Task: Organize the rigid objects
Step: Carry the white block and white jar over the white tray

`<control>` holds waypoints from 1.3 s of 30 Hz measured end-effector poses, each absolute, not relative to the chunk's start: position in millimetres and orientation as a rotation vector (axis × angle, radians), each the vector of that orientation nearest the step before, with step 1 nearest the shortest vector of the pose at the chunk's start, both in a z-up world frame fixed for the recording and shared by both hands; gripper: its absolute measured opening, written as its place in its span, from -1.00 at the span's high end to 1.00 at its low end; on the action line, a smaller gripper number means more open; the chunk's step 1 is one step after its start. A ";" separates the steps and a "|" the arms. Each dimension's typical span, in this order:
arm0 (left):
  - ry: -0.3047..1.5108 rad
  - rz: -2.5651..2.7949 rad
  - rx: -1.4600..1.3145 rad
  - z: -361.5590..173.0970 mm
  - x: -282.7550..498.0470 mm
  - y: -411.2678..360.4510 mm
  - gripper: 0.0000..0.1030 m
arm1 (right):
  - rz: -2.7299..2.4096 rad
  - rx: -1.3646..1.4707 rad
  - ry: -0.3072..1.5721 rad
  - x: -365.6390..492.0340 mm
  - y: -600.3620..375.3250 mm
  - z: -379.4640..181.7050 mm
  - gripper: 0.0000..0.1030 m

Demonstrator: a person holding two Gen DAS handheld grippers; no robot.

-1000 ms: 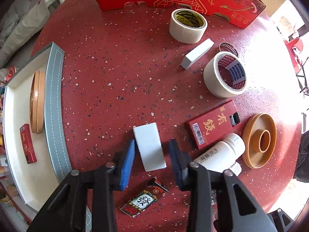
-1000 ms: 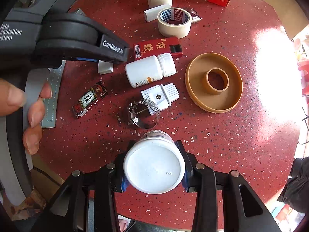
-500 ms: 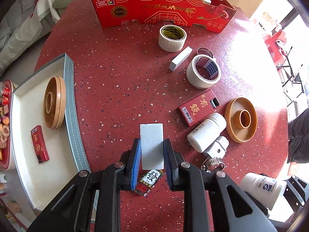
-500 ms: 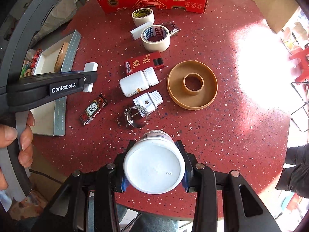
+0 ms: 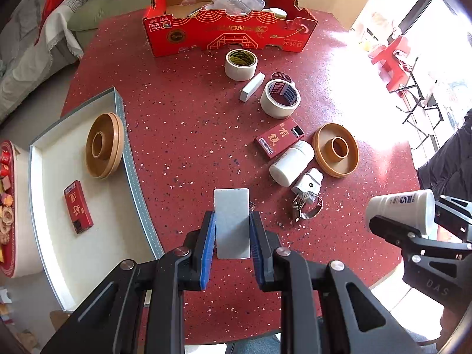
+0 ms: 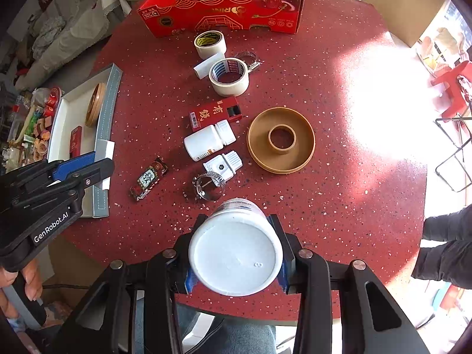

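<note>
The left tool (image 5: 231, 236) has clamped the white block (image 5: 232, 221) and lifted it off the desk (image 5: 191, 135), just beside the tray (image 5: 129, 153); the right tool (image 6: 234, 253) still grips a white bottle (image 6: 234, 253). Tray placement likely follows.

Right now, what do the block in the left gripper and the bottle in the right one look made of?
Block: flat white slab, matte, crisp edges; looks like rigid plastic or dense foam, cannot tell which. Bottle: white opaque plastic, smooth, slightly glossy; the moulded mark on its round base suggests this. Left gripper and right gripper pads: blue, look rubbery.
</note>
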State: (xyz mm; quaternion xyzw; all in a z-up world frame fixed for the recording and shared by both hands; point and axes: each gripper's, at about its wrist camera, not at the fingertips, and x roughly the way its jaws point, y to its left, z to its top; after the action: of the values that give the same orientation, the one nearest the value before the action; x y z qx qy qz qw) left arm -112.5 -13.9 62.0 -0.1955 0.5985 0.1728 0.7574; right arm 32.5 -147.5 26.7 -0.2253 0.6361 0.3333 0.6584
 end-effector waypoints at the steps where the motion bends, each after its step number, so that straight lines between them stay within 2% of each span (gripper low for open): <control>1: 1.298 0.380 -0.428 58.1 -112.0 -11.4 0.52 | 0.758 -0.510 1.438 31.7 -145.4 28.0 0.19; 24: 1.168 0.721 -0.646 53.8 -222.8 68.9 0.52 | 1.000 -0.644 1.357 -35.3 -42.3 50.2 0.19; 39: 1.182 0.863 -0.744 29.5 -259.9 90.2 0.52 | 1.252 -0.759 1.330 -110.4 50.5 45.3 0.19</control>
State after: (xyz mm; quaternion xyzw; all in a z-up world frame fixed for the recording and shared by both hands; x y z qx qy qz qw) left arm -259.9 90.2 29.5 -0.3318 0.5266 0.3848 0.6816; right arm -110.4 50.5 45.3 -0.3207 0.5619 0.5288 0.5494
